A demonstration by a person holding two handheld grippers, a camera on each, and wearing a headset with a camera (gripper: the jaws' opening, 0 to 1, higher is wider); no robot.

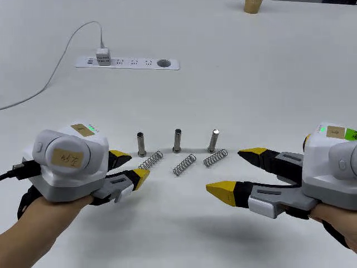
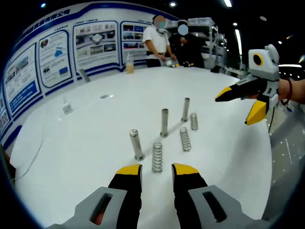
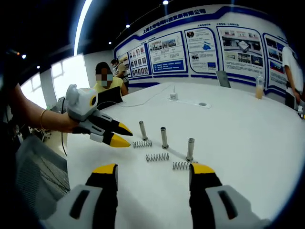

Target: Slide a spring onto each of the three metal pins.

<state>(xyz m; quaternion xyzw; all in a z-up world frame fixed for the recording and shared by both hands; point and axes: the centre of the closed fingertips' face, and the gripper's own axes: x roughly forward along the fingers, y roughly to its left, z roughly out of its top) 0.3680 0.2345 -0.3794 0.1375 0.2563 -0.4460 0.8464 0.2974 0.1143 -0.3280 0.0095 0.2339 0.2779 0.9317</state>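
Three metal pins stand upright in a row on the white table: left pin (image 1: 141, 143), middle pin (image 1: 177, 140), right pin (image 1: 213, 140). One spring lies just in front of each: (image 1: 151, 160), (image 1: 184, 164), (image 1: 215, 157). My left gripper (image 1: 136, 166) hovers open beside the left spring, and that spring (image 2: 157, 156) lies just ahead of its tips (image 2: 157, 169). To the right of the springs my right gripper (image 1: 225, 170) is wide open and holds nothing. From its own camera (image 3: 154, 168) the nearest spring (image 3: 181, 165) and pin (image 3: 190, 149) are right ahead.
A white power strip (image 1: 127, 62) with a plugged charger and a cable lies at the back left of the table. A tan cup (image 1: 252, 5) stands at the far edge. People (image 2: 157, 38) stand beyond the table, and another person (image 3: 107, 83) sits at its side.
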